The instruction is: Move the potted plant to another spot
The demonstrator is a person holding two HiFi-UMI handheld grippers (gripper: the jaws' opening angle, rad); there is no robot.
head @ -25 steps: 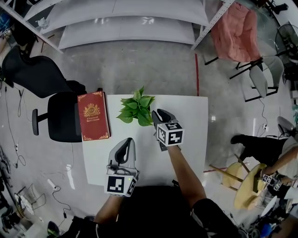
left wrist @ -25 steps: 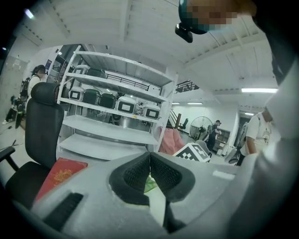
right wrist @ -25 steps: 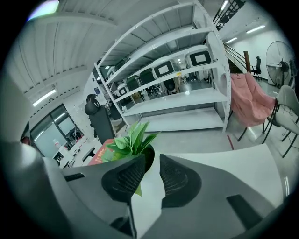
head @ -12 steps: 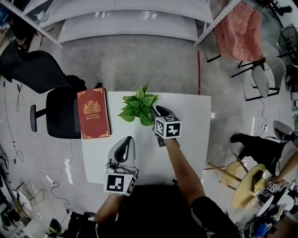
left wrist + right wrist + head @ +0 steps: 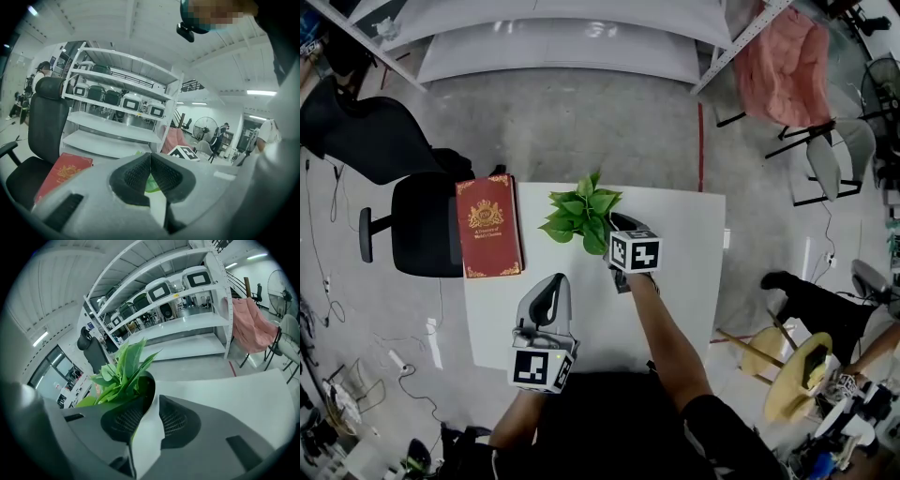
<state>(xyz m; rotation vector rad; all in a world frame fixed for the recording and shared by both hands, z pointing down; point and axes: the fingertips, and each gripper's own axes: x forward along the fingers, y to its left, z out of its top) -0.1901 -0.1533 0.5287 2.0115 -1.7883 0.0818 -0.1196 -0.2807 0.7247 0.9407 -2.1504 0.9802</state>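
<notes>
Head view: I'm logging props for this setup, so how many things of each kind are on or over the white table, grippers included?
Potted plant: 1
Red book: 1
Handheld grippers: 2 (left gripper, right gripper)
Total: 4

A red book (image 5: 488, 226) with a gold crest lies flat along the left edge of a white worktop (image 5: 684, 281). A black office chair (image 5: 422, 225) stands just beside it. Beyond are white shelving (image 5: 562, 37) and what looks like pink cloth (image 5: 778, 66) draped over a chair.
</notes>
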